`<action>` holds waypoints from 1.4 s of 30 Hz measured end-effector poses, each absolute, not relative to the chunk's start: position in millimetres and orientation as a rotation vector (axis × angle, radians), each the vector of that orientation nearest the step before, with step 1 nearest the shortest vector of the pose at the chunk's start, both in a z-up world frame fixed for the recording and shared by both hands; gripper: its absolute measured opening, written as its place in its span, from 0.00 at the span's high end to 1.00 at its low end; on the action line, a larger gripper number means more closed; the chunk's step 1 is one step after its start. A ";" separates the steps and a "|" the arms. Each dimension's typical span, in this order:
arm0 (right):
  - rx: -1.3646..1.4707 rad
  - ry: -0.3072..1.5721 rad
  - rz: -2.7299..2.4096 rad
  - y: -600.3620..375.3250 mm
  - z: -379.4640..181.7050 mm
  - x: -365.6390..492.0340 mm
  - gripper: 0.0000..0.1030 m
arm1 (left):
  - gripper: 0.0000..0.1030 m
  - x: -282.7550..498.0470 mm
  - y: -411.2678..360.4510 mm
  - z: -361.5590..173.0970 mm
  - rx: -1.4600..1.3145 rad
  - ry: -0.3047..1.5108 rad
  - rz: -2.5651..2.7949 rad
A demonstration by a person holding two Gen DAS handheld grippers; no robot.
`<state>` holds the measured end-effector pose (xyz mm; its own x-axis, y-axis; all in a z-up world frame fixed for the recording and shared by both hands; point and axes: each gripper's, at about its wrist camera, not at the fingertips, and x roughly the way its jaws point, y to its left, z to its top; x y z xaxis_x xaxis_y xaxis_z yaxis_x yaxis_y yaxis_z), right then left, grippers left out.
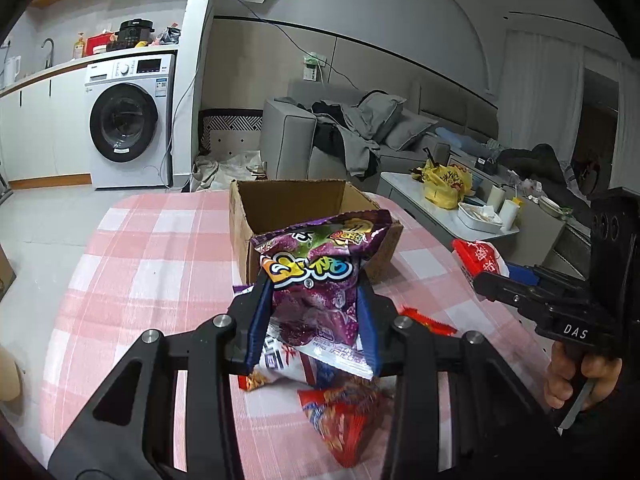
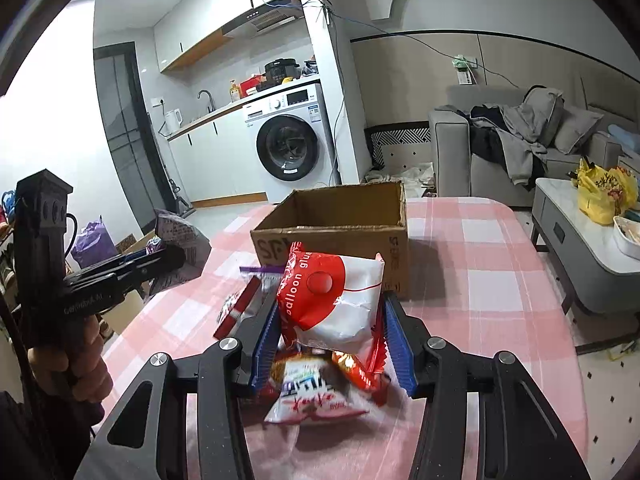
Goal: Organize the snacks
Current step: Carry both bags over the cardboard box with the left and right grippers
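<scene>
My left gripper (image 1: 314, 320) is shut on a purple snack bag (image 1: 320, 276) and holds it up in front of the open cardboard box (image 1: 292, 204). My right gripper (image 2: 332, 340) is shut on a red-and-white snack bag (image 2: 336, 300), lifted just before the same box (image 2: 340, 236). Loose snack packets lie on the pink checked tablecloth under both grippers: a red one (image 1: 340, 412) and a white-and-red one (image 2: 312, 396). Each gripper shows in the other's view, the right one (image 1: 492, 280) holding its bag and the left one (image 2: 168, 260) holding its bag.
The round table (image 1: 140, 260) carries the box near its far side. A low coffee table (image 2: 580, 232) with a yellow bag stands to the right. A grey sofa (image 1: 360, 136) and a washing machine (image 1: 128, 120) stand beyond.
</scene>
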<state>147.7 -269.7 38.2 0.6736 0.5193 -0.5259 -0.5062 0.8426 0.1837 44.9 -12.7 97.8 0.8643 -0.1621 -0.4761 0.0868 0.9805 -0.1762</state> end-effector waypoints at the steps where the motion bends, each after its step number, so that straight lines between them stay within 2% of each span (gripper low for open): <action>1: 0.026 0.598 0.580 -268.3 39.3 151.3 0.52 | 0.66 50.5 -12.4 97.6 -0.149 0.513 -0.126; 21: 0.045 0.599 0.598 -239.8 59.3 225.4 0.52 | 0.66 155.6 -3.2 104.9 -0.142 0.538 -0.082; 42: 0.109 0.649 0.574 -205.8 27.6 288.2 0.52 | 0.66 262.3 -19.6 75.8 -0.123 0.603 -0.077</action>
